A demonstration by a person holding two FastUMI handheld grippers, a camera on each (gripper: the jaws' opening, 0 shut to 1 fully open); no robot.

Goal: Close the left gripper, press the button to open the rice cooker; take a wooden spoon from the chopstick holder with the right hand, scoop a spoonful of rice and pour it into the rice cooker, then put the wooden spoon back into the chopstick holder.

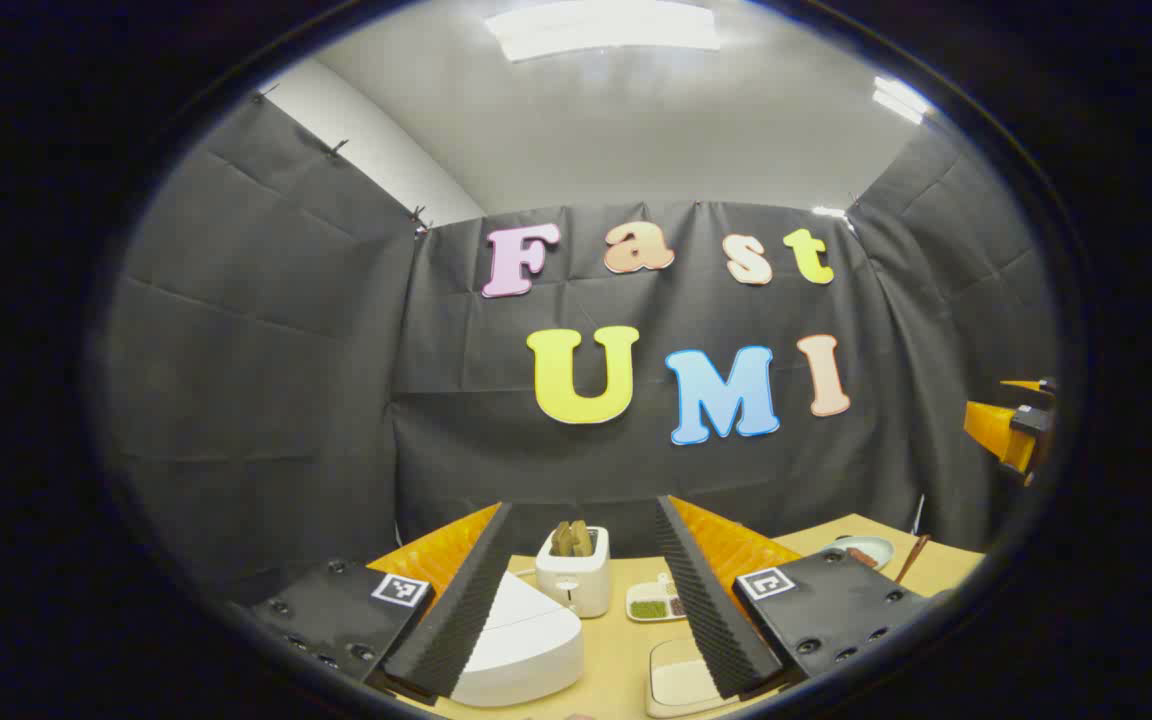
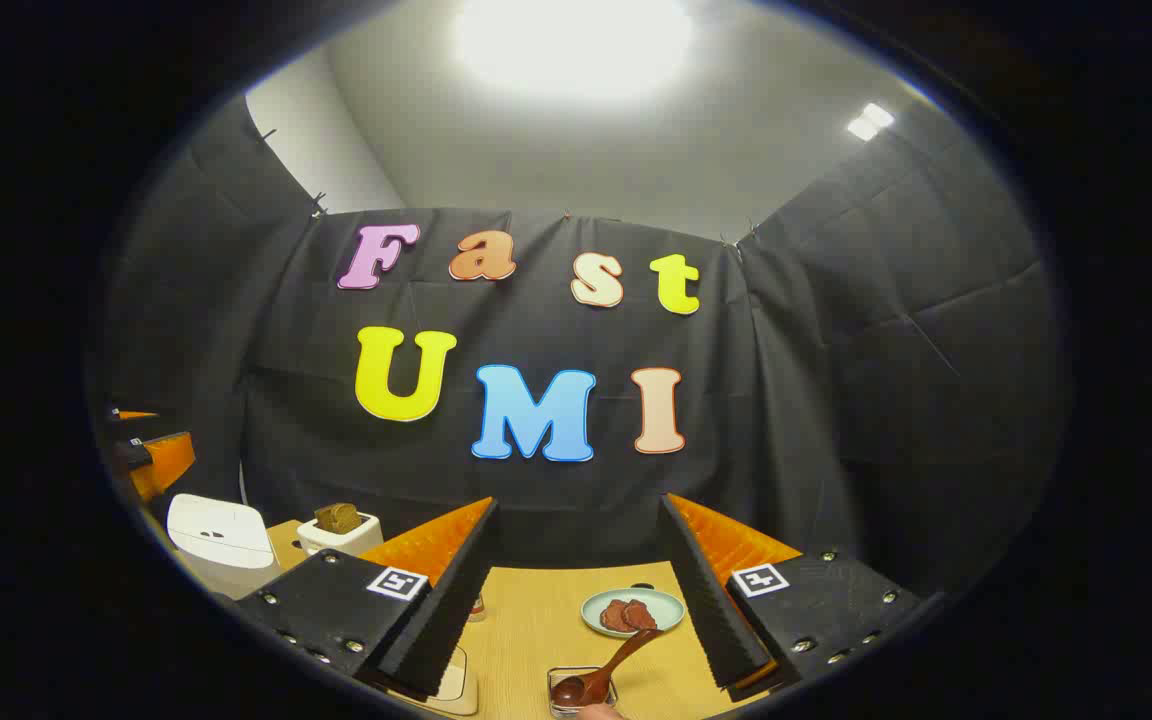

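Two hand-held grippers hang above a pale wooden bench [image 2: 526, 620], each with its ridged fingers spread wide apart and nothing between them. The left hand-held gripper [image 1: 586, 600] looks down on the white rice cooker [image 1: 521, 645], a rounded, smooth-shelled thing with its lid down, lying just under the left finger. Behind the rice cooker stands a white toaster [image 1: 574, 575] with brown slices in its slots; to the right of the toaster is a small tray [image 1: 656, 600] with a green filling. A flat cream pad [image 1: 681, 685] lies near the bottom edge.

The right hand-held gripper [image 2: 576, 610] faces a pale green plate [image 2: 633, 612] bearing reddish pieces. In front of the plate a dark wooden spoon [image 2: 596, 675] rests with its bowl in a small clear square dish [image 2: 581, 692], handle slanting up toward the plate. The rice cooker [image 2: 221, 540] sits far to the left of the plate in this view, with the toaster [image 2: 339, 530] just right of it. Whether the dish is the chopstick holder cannot be told.
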